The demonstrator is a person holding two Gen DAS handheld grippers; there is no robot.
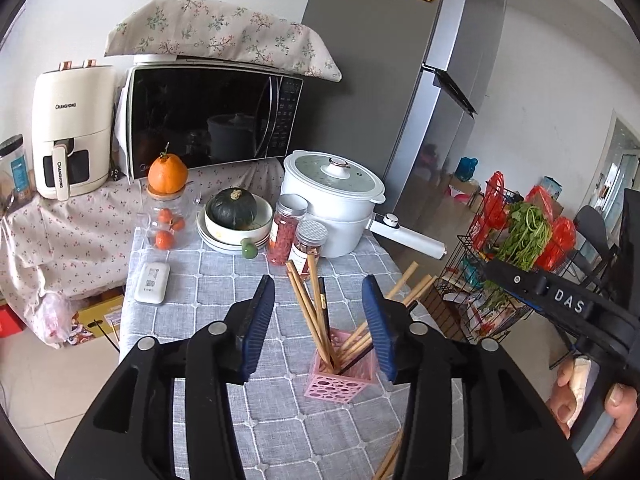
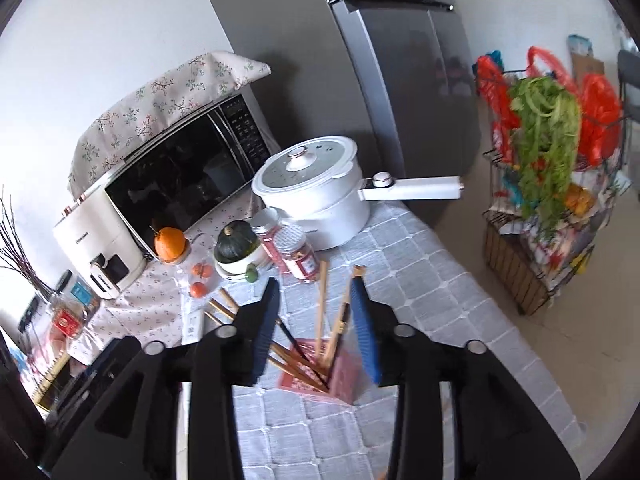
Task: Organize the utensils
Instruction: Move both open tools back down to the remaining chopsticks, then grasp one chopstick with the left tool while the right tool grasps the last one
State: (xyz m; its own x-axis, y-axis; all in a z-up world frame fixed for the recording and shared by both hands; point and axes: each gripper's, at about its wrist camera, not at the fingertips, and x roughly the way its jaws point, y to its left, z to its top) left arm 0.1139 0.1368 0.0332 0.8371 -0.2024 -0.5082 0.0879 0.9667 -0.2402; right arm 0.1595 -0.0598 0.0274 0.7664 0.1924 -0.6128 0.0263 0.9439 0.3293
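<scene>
A pink perforated holder (image 1: 340, 376) stands on the grey checked tablecloth (image 1: 224, 280) and holds several wooden chopsticks (image 1: 308, 304) fanned out, plus a dark one. My left gripper (image 1: 320, 292) is open above the holder, its blue pads either side of the sticks, touching none. A loose chopstick (image 1: 390, 460) lies at the table's near edge. In the right wrist view the holder (image 2: 320, 376) and chopsticks (image 2: 320, 304) sit between my open right gripper's (image 2: 314, 300) jaws; it holds nothing.
Behind stand a white electric pot (image 1: 332, 204) with a long handle, two spice jars (image 1: 298, 240), a bowl with a green squash (image 1: 234, 212), a glass jar topped by an orange (image 1: 168, 176), a microwave (image 1: 212, 120) and air fryer (image 1: 72, 128). A wire rack (image 1: 516, 248) is on the right.
</scene>
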